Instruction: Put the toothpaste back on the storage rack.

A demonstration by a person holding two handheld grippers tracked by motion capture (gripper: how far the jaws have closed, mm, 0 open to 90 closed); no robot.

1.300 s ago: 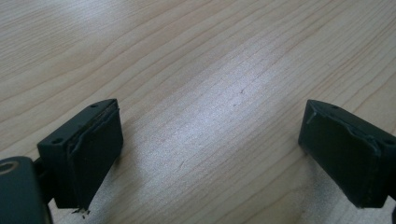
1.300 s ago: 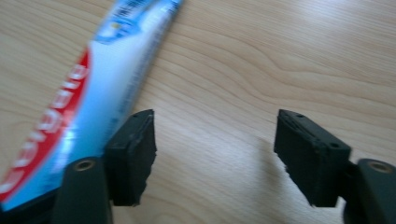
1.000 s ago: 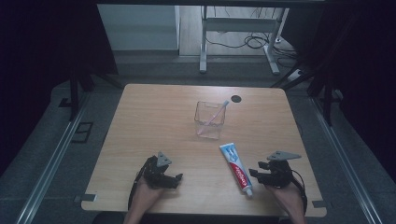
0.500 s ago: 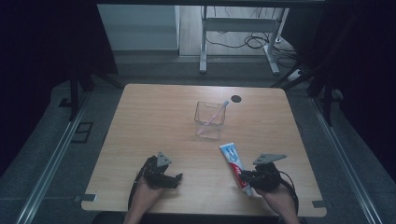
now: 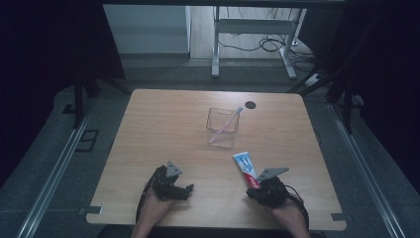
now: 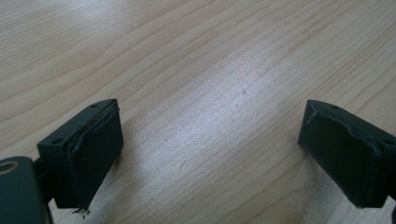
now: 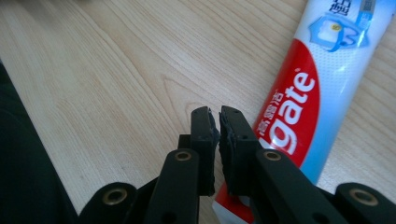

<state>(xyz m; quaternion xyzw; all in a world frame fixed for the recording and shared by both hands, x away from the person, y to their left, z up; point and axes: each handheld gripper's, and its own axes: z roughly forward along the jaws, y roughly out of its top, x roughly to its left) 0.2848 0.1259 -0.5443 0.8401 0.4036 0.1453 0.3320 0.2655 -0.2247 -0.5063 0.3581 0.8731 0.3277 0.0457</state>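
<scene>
A toothpaste tube (image 5: 246, 168) is found lying flat on the wooden table (image 5: 163, 124), toward its near right part, with the cap end nearest the person. The right gripper (image 7: 218, 128) is set at that end; its jaws have just been closing and are seen drawn together, nothing visibly clamped between them, with the tube (image 7: 303, 88) lying just beside and partly under one jaw. The left gripper (image 5: 185, 191) is rested on the table's near left part, well apart from the tube, its jaws spread wide over bare wood (image 6: 210, 93). A clear holder (image 5: 222, 127) with a toothbrush (image 5: 227, 124) leaning inside is noted beyond the tube, near the table's middle.
</scene>
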